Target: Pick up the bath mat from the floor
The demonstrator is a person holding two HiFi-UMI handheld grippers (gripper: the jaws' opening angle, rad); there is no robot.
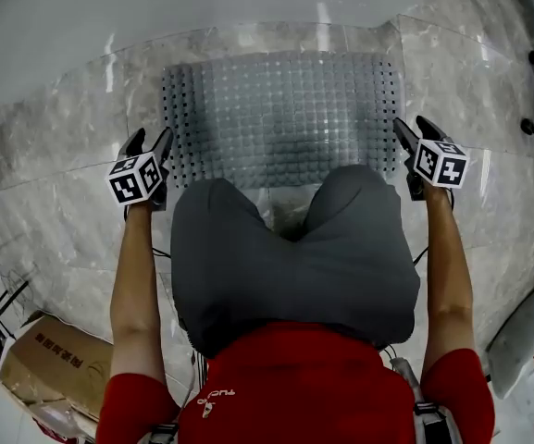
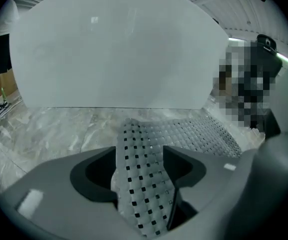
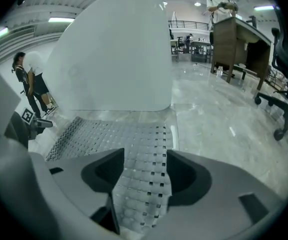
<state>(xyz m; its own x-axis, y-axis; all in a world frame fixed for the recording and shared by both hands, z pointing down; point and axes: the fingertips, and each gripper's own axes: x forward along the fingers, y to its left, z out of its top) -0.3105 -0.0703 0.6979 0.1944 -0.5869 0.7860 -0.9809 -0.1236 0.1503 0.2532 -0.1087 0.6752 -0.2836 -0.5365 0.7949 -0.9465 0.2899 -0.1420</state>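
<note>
Bath mat, translucent grey rubber with a grid of holes (image 1: 280,109), lay on the pale marble floor (image 1: 63,155), its far edge next to a white curved panel (image 1: 155,7). Person crouched at its near edge, grey-trousered knees (image 1: 285,257) over it. Left gripper (image 1: 150,139) sat at the mat's near-left corner and right gripper (image 1: 413,126) at its near-right corner. Left gripper view: jaws stood wide, with a strip of mat (image 2: 144,184) running between them, not clamped. Right gripper view: same, jaws wide, mat edge (image 3: 144,179) between them, loose. Brown cardboard box (image 1: 54,359) sat near left on the floor.
</note>
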